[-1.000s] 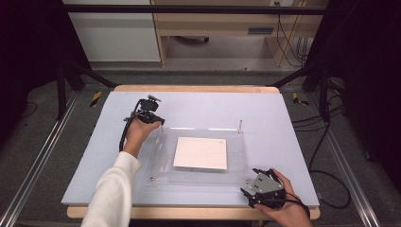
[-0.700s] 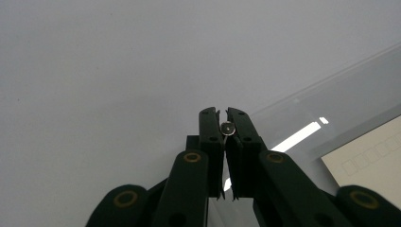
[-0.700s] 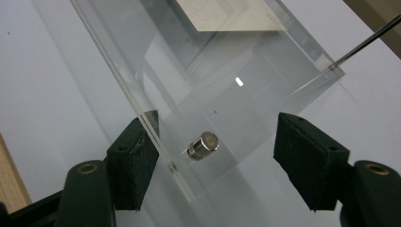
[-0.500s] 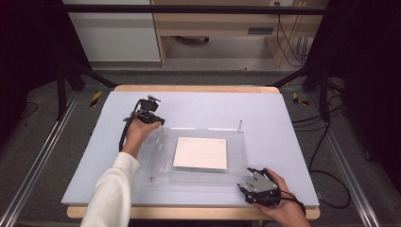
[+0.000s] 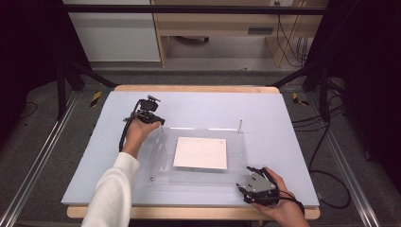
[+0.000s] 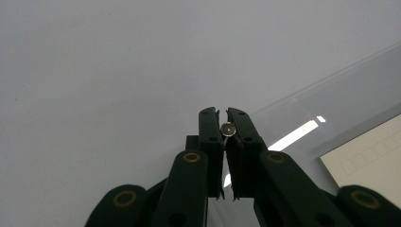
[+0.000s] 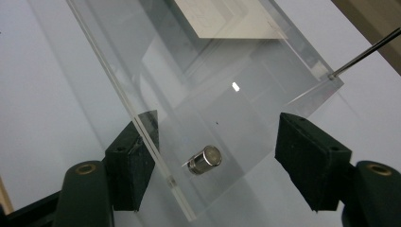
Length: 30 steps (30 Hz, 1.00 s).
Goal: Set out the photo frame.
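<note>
At the clear acrylic plate's near right corner, the right tool stands released, its jaws having just opened around the steel cap; next it must close squarely. At the plate's far left corner, the left tool is clenched on a small screw, apparently fastening it.
</note>
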Tool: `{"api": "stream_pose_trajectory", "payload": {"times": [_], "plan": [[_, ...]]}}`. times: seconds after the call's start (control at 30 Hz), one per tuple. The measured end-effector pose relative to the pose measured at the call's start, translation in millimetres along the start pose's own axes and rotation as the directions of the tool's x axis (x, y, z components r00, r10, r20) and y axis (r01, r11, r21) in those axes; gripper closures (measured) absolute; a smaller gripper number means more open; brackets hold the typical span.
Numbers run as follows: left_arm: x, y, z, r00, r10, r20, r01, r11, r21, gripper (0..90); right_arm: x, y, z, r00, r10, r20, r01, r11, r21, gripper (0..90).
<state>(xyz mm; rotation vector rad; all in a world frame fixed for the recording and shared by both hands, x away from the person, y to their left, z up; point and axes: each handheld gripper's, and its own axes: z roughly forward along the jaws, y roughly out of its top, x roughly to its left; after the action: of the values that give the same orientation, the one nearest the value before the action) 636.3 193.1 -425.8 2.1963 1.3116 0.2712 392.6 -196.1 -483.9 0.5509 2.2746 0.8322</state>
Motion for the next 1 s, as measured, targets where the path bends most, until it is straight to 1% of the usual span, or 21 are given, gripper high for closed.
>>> {"api": "stream_pose_trajectory", "payload": {"times": [0.07, 0.13, 0.2, 0.3, 0.33, 0.4, 0.63, 0.7, 0.73, 0.77, 0.8, 0.87, 0.9, 0.93, 1.0], "plan": [[-0.1, -0.1, 0.0, 1.0, 0.0, 0.0, 0.0, 1.0, 0.0, 84.4, 0.4, 0.5, 1.2, 0.9997, -0.022, 0.006, 0.022, 1.0, 0.003, 30.5], [0.1, -0.1, 0.1, 1.0, 0.0, 0.001, 0.0, 1.0, -0.001, 84.4, 0.9, 1.0, 1.1, 0.9998, -0.021, 0.008, 0.021, 1.0, 0.001, 31.2], [0.8, -0.1, 0.3, 1.0, -0.004, 0.005, 0.004, 1.0, -0.004, 84.3, 0.7, 2.1, -0.7, 0.9994, -0.031, 0.018, 0.031, 0.999, -0.011, 33.1], [0.5, -0.2, 0.2, 1.0, -0.001, 0.002, 0.001, 1.0, -0.004, 84.3, 1.9, 3.6, -2.8, 0.9986, -0.048, 0.021, 0.049, 0.999, -0.024, 37.3], [0.4, -0.2, 0.1, 1.0, 0.0, 0.001, 0.0, 1.0, -0.004, 84.3, 2.6, 4.7, -2.9, 0.998, -0.059, 0.022, 0.059, 0.998, -0.023, 37.9], [-0.1, -0.8, 0.1, 1.0, -0.001, -0.001, 0.001, 1.0, -0.009, 84.3, 3.5, 5.9, -3.1, 0.9976, -0.065, 0.025, 0.066, 0.998, -0.021, 39.0], [-0.7, -2.9, -0.1, 1.0, -0.004, -0.002, 0.004, 0.9997, -0.026, 83.9, 3.3, 7.1, -5.1, 0.9972, -0.066, 0.035, 0.067, 0.997, -0.029, 40.9], [0.7, -4.5, -0.8, 0.9999, -0.013, 0.008, 0.013, 0.9994, -0.033, 83.5, 3.6, 7.1, -5.1, 0.9971, -0.068, 0.036, 0.069, 0.997, -0.027, 41.1], [0.8, -5.1, -1.2, 0.9999, -0.011, 0.01, 0.012, 0.9993, -0.035, 83.2, 3.8, 7.1, -5.2, 0.997, -0.068, 0.038, 0.069, 0.997, -0.026, 41.3], [0.4, -6.6, -1.4, 0.9999, -0.012, -0.005, 0.012, 0.9987, -0.05, 81.9, 3.8, 7.0, -5.3, 0.9969, -0.068, 0.038, 0.069, 0.997, -0.027, 41.5], [0.2, -8.2, -1.9, 0.9997, -0.016, -0.017, 0.015, 0.9977, -0.067, 78.0, 4.0, 7.0, -5.6, 0.997, -0.068, 0.037, 0.069, 0.997, -0.027, 41.6], [-0.1, -11.3, -3.9, 0.9995, -0.027, -0.014, 0.026, 0.9955, -0.091, 74.0, 4.2, 6.9, -6.0, 0.9973, -0.064, 0.037, 0.065, 0.997, -0.028, 41.8], [-0.2, -13.2, -5.9, 0.9995, -0.02, -0.025, 0.018, 0.9952, -0.097, 71.2, 4.2, 6.8, -6.2, 0.9972, -0.066, 0.036, 0.067, 0.997, -0.028, 42.0], [-0.9, -15.5, -9.1, 0.9992, -0.006, -0.039, 0.001, 0.9936, -0.113, 66.5, 4.3, 6.9, -6.4, 0.997, -0.067, 0.038, 0.068, 0.997, -0.027, 42.2], [-2.2, -19.3, -15.7, 0.9992, 0.002, -0.039, -0.007, 0.9892, -0.146, 61.7, 4.3, 7.0, -7.0, 0.9973, -0.063, 0.038, 0.064, 0.997, -0.03, 42.4]]}}
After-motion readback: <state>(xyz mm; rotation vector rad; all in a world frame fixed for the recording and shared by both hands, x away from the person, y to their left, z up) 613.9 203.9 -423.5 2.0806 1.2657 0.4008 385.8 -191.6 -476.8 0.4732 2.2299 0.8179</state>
